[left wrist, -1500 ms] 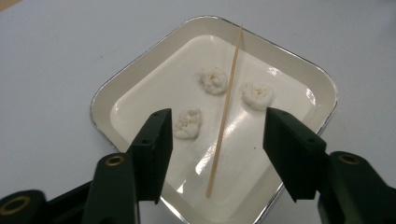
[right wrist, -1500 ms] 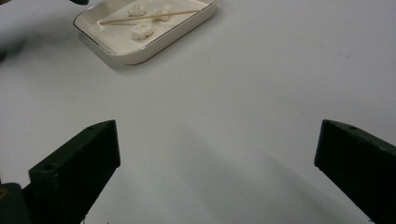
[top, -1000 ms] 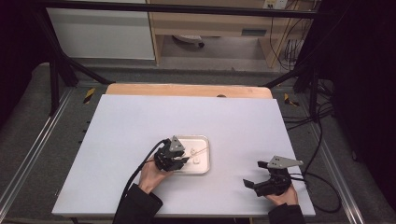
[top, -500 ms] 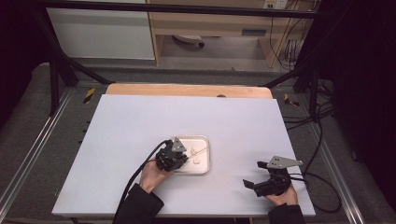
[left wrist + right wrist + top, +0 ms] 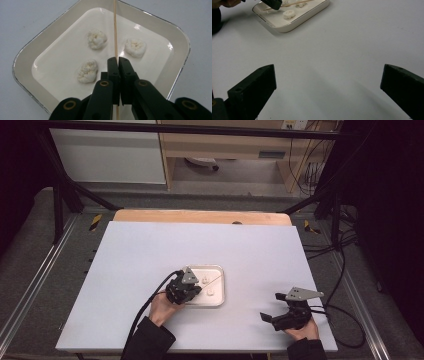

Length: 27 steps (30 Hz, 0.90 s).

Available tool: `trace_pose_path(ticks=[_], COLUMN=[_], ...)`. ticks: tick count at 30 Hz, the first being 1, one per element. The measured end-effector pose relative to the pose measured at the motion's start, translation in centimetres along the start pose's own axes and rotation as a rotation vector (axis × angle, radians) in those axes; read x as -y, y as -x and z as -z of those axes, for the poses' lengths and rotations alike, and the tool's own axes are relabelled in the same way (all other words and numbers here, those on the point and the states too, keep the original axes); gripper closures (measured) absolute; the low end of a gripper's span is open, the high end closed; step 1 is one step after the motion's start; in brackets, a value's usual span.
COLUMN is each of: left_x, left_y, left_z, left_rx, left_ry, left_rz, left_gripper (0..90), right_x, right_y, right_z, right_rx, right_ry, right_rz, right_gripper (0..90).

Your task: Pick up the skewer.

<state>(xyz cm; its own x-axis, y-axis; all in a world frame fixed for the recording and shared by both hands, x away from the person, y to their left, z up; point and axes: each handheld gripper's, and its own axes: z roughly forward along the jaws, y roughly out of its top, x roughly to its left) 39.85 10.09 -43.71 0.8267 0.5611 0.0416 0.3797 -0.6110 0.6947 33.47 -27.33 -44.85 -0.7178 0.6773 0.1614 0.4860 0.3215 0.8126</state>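
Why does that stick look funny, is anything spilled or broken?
Nothing is spilled or broken. The left gripper has just closed on the thin wooden skewer, which lies across the white tray between three white puffy pieces.

Three white pieces (image 5: 97, 39), one skewer (image 5: 115, 27), one tray (image 5: 180, 47)

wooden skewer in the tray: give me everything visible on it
The thin pale wooden skewer is a straight, bare stick with nothing threaded on it. The left gripper is shut on it, its black jaws having just closed. The stick runs on over the shallow cream rectangular tray and past its far rim, passing between two of the three white fluffy lumps. Whether it touches the tray is unclear.
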Motion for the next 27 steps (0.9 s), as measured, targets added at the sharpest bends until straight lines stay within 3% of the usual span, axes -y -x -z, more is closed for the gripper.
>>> trace_pose_path(ticks=[12, 19, 20, 27], left_x=[0.3, 0.0, -0.1, -1.0], left_y=[0.6, 1.3, 1.5, 2.8], left_z=[1.6, 2.4, 2.5, 2.5], left_rx=[0.011, 0.016, 0.021, 0.039], left_ry=[0.044, 0.059, 0.058, 0.05], left_rz=[0.021, 0.006, -0.001, -0.042], left_gripper=[88.1, 88.1, 88.1, 88.0], right_x=[-0.4, -1.3, -1.7, -2.6], right_y=[-0.2, -0.9, -1.1, -2.0], right_z=[-0.1, -0.6, -0.7, -1.1], right_rx=[0.016, 0.04, 0.049, 0.075], right_ry=[-0.012, -0.034, -0.043, -0.069], right_rz=[0.032, 0.087, 0.118, 0.202], right_gripper=[1.2, 1.5, 1.7, 2.1])
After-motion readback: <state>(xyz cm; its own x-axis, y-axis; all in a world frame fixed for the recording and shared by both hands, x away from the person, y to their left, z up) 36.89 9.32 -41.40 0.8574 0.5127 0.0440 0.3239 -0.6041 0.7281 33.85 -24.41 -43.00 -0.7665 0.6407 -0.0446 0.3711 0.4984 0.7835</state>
